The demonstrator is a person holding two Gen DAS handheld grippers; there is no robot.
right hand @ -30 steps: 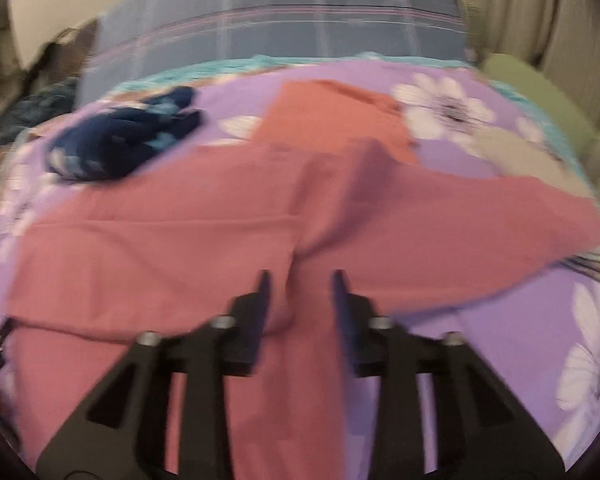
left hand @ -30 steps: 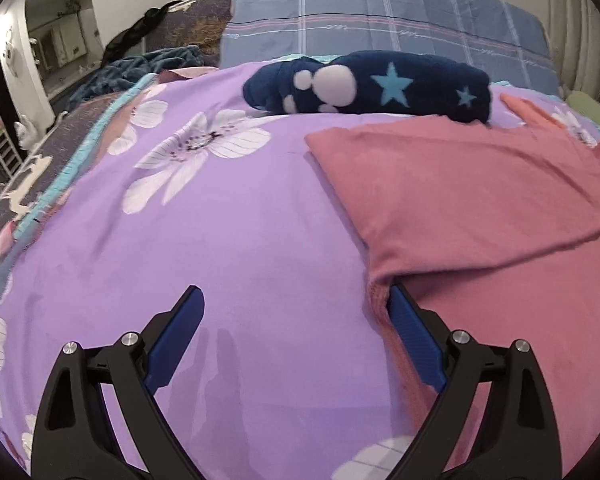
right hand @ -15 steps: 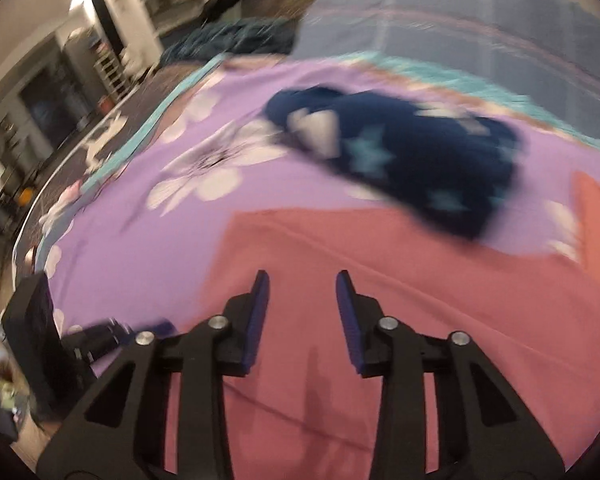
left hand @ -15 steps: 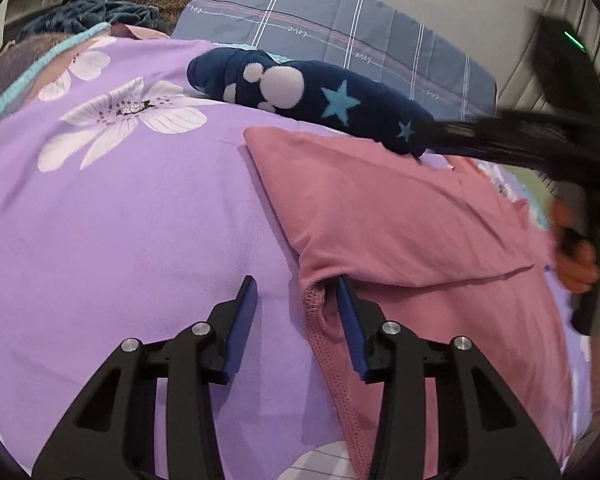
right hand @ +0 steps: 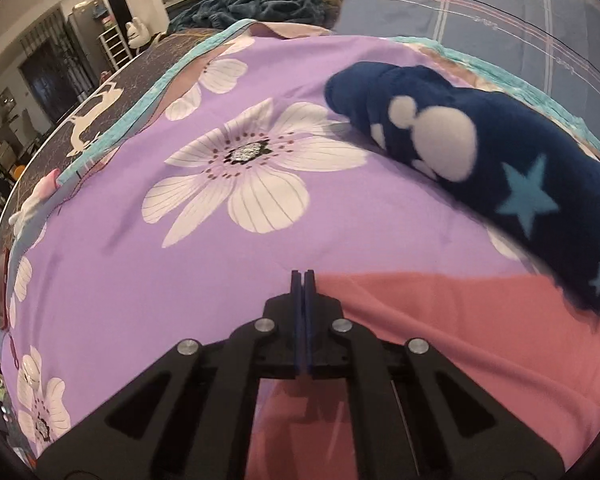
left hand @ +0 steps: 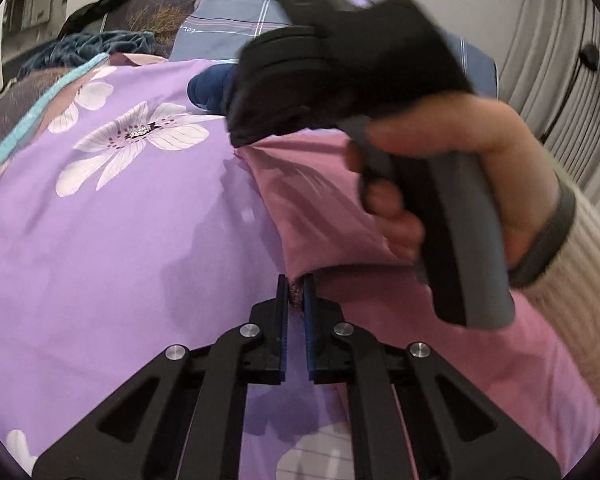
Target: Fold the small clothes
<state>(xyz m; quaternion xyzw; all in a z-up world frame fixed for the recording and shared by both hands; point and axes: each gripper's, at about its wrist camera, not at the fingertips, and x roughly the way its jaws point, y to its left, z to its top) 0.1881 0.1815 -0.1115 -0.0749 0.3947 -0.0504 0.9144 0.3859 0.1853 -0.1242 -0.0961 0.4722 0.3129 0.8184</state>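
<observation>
A pink garment [left hand: 324, 208] lies flat on the purple flowered bedspread [left hand: 112, 248]. My left gripper [left hand: 296, 290] has its jaws closing to a thin gap, with the garment's near hem pinched between the blue pads. A hand [left hand: 460, 148] holds my right gripper [left hand: 238, 140] over the far corner of the same garment. In the right wrist view the right gripper [right hand: 303, 276] has its jaws closing fully together at the corner of the pink garment [right hand: 460, 340], which runs under the fingers.
A rolled navy garment with stars and white spots [right hand: 480, 168] lies just beyond the pink one. A plaid blue-grey pillow [right hand: 500, 12] and a dark teal blanket [right hand: 260, 4] are at the head of the bed. The bed's left edge [right hand: 112, 132] drops off to the room.
The left jaws went from wide open to closed on the pink hem. The right gripper swept left across the garment to its far corner, and its jaws closed.
</observation>
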